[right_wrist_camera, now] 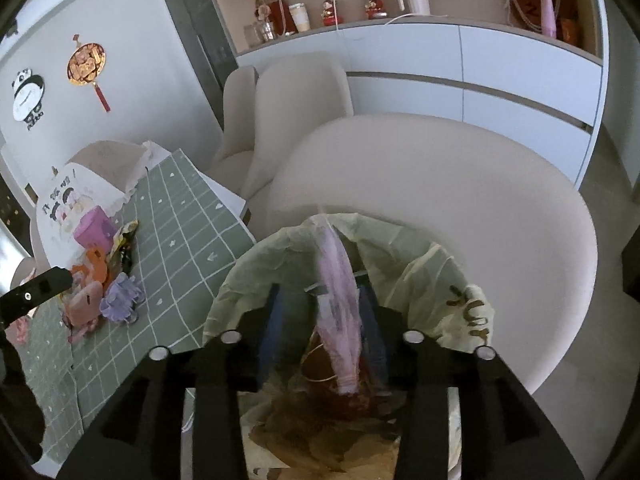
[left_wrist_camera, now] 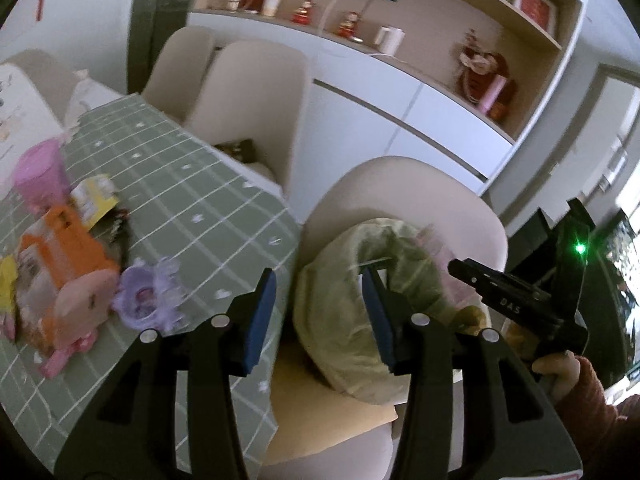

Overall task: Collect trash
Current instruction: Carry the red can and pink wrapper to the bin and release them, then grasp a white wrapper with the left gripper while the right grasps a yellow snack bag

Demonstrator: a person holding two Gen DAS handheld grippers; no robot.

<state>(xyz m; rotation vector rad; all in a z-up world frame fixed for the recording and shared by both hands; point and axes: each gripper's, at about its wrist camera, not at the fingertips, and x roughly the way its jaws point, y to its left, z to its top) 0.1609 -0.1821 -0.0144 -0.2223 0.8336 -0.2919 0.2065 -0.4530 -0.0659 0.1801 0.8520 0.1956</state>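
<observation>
The right gripper (right_wrist_camera: 326,312) hangs over the mouth of the pale green trash bag (right_wrist_camera: 420,264) on the cream chair (right_wrist_camera: 500,184), jaws spread, with a pink wrapper (right_wrist_camera: 338,300) between them, apparently untouched. The left gripper (left_wrist_camera: 320,300), jaws spread and empty, sits between bag and table (left_wrist_camera: 200,184), where the remaining wrappers (left_wrist_camera: 68,248) lie to its left.

Counter cloth (right_wrist_camera: 180,216): sage green, white grid, small white motifs. Trash bag (right_wrist_camera: 420,268): pale yellow-green. Wrapper (right_wrist_camera: 340,312): translucent pink. Chairs (right_wrist_camera: 460,184): cream. Cup (left_wrist_camera: 40,176): pink. Carton (left_wrist_camera: 60,248): orange. Tool pads (left_wrist_camera: 260,316): blue.
</observation>
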